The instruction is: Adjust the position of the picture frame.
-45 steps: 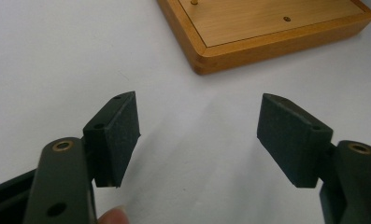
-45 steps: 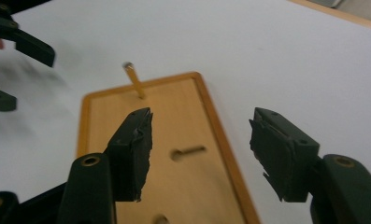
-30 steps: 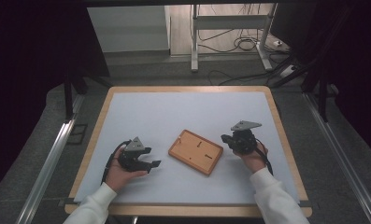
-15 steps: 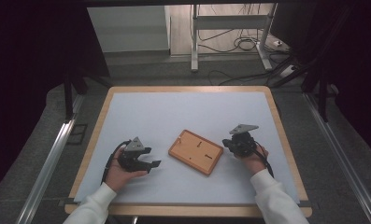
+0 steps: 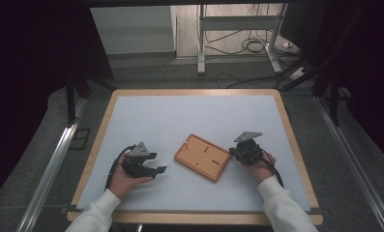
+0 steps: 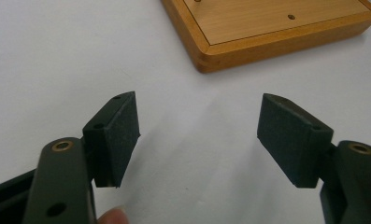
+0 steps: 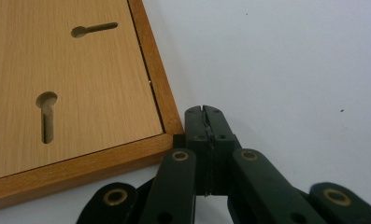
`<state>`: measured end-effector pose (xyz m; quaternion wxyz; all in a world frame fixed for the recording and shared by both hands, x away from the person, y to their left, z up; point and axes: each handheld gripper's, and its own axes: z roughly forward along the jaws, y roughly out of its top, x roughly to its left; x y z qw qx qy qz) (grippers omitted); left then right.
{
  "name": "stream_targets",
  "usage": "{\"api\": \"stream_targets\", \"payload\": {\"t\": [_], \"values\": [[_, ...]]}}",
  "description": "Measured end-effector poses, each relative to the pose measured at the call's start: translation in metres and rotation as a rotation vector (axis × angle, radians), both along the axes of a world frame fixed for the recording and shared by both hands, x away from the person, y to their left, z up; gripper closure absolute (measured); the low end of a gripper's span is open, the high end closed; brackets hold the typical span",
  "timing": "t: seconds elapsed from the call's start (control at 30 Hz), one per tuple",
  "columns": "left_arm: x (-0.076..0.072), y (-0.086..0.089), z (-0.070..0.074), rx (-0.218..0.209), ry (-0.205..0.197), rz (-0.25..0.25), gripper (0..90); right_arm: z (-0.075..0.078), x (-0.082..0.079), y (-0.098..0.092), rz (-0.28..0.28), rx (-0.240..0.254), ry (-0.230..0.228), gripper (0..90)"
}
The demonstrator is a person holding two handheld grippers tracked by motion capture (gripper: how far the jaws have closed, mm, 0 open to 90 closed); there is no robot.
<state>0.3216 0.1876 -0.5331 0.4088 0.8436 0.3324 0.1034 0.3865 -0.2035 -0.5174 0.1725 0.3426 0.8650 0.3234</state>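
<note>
A flat wooden board [image 5: 202, 157] with keyhole slots lies back side up on the white table top, turned at an angle. My right gripper [image 5: 234, 152] is shut with nothing between its pads, and its tip rests against the board's right corner [image 7: 174, 128]. In the right gripper view [image 7: 204, 110] the two pads meet face to face beside the board's raised rim. My left gripper [image 5: 161, 169] lies low on the table to the left of the board, open and empty. In the left gripper view [image 6: 198, 128] its pads stand wide apart, with a corner of the board [image 6: 267, 32] a short way ahead.
The white mat [image 5: 180, 116] sits in a wooden table frame [image 5: 105, 130]. Metal rails run along the left and right of the table. Beyond its far edge are a stand's legs [image 5: 199, 63] and floor cables [image 5: 252, 46].
My right gripper has slid a little left and down, toward the board's right corner. The left gripper and the board have stayed where they were.
</note>
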Motion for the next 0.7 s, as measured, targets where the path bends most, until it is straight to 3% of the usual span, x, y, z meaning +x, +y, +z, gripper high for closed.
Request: {"api": "stream_targets", "payload": {"t": [0.37, 0.53, 0.7], "values": [[0.001, 0.0, -0.001, 0.002, 0.006, -0.003, 28.8, 0.001, -0.008, 0.0, 0.014, -0.011, 0.003, 90.0], [0.001, -0.001, 0.0, 0.002, 0.006, -0.005, 28.8, 0.002, -0.02, 0.006, 0.014, -0.023, 0.009, 90.0], [0.002, -0.001, 0.0, 0.0, 0.005, -0.007, 28.8, 0.002, -0.036, 0.016, 0.053, -0.038, 0.014, 90.0]]}}
